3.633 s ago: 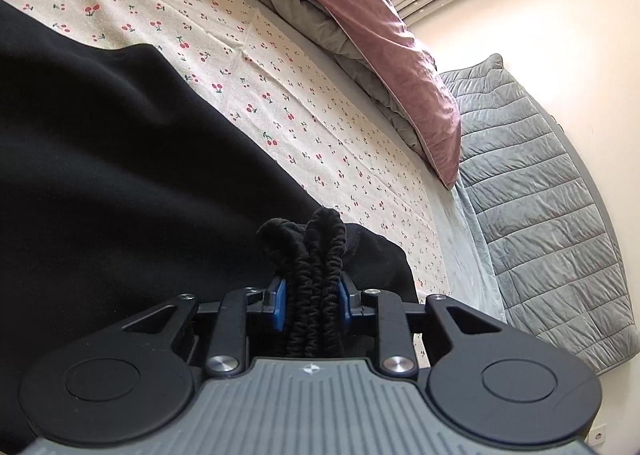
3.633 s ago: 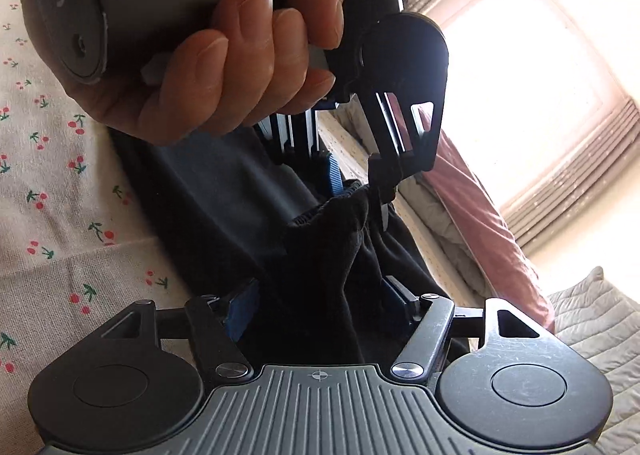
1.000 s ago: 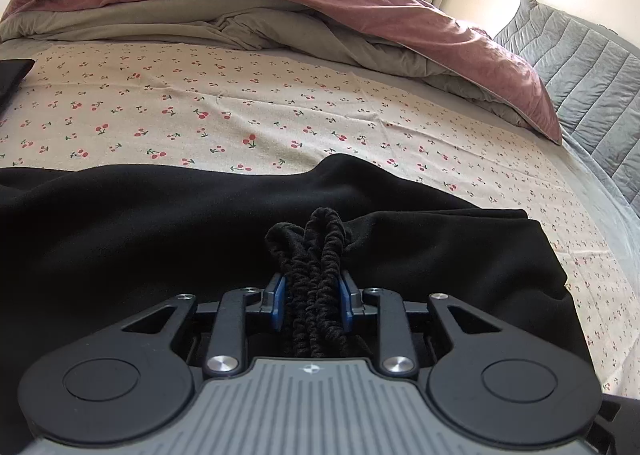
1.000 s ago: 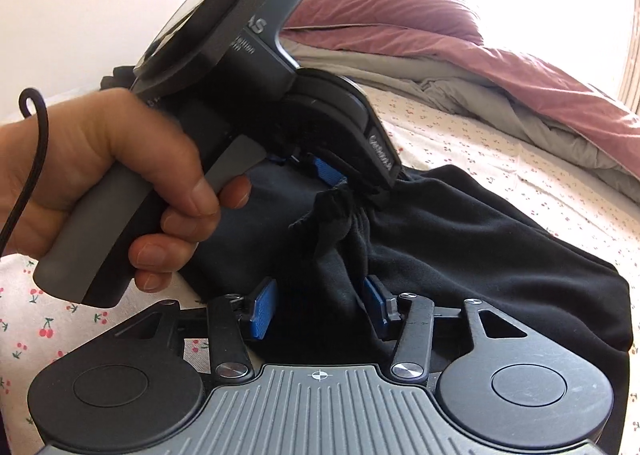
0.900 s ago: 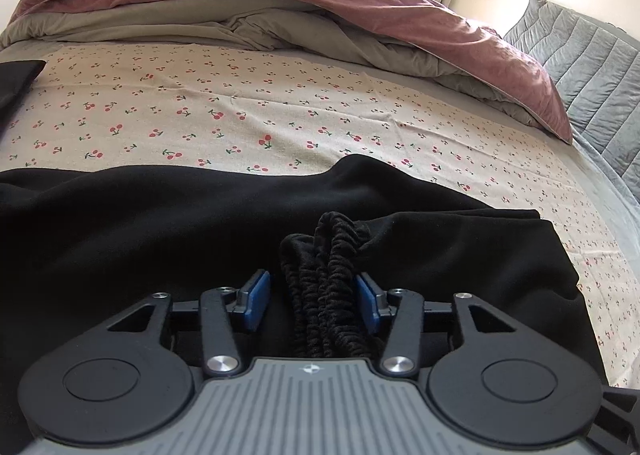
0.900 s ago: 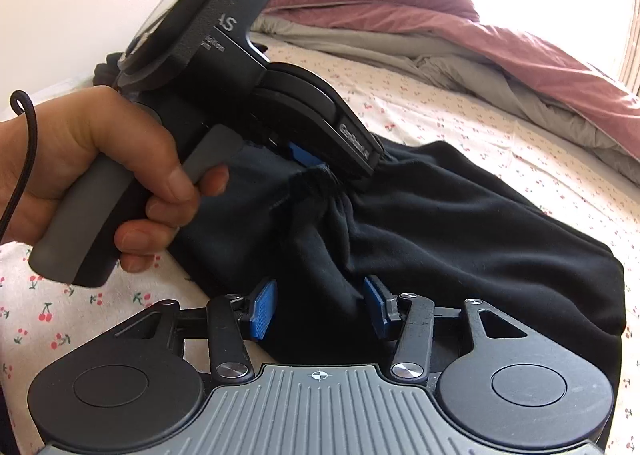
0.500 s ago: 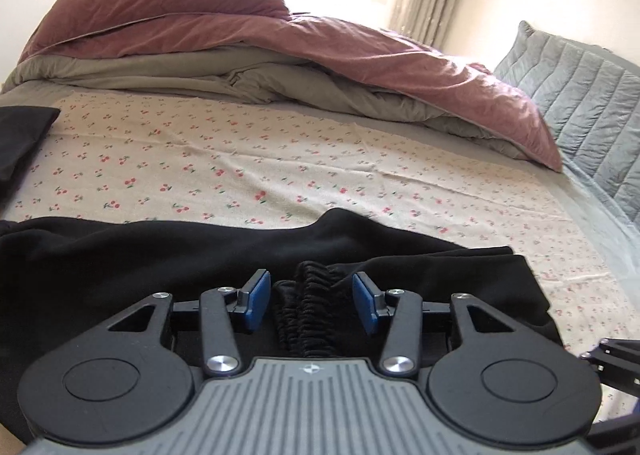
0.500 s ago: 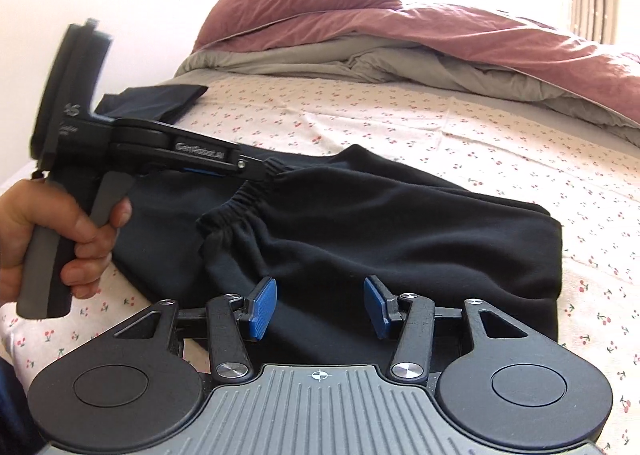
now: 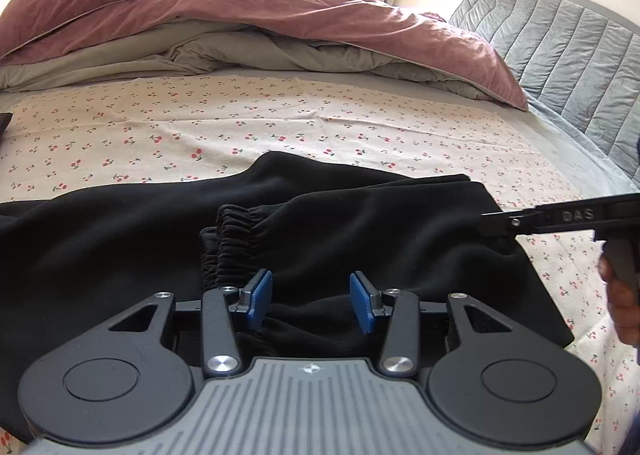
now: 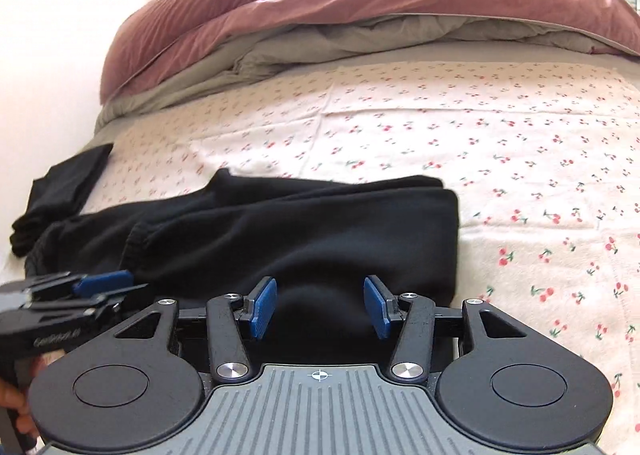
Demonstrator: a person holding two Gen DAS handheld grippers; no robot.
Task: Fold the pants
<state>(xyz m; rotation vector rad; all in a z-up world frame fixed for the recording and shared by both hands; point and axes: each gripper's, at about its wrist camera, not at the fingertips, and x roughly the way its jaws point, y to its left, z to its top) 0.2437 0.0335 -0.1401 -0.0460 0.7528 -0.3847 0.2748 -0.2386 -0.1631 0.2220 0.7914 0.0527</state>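
Note:
The black pants (image 9: 360,223) lie folded over on the cherry-print bed sheet (image 9: 240,127); they also show in the right wrist view (image 10: 320,223). Their gathered elastic cuffs (image 9: 232,243) rest on top of the fabric, just ahead of my left gripper (image 9: 310,301), which is open and empty above the pants. My right gripper (image 10: 320,305) is open and empty over the pants' near edge. The right gripper shows side-on at the right of the left wrist view (image 9: 560,217). The left gripper shows at the lower left of the right wrist view (image 10: 76,291).
A pink and grey duvet (image 9: 240,27) is heaped at the far side of the bed. A grey quilted headboard (image 9: 560,51) stands at the right. Another dark garment (image 10: 60,195) lies at the bed's left edge. Bare sheet (image 10: 540,195) lies right of the pants.
Both grippers opened and let go of the pants, then drew back. The cuffs now lie on the folded fabric, and the left gripper has moved away from the right one.

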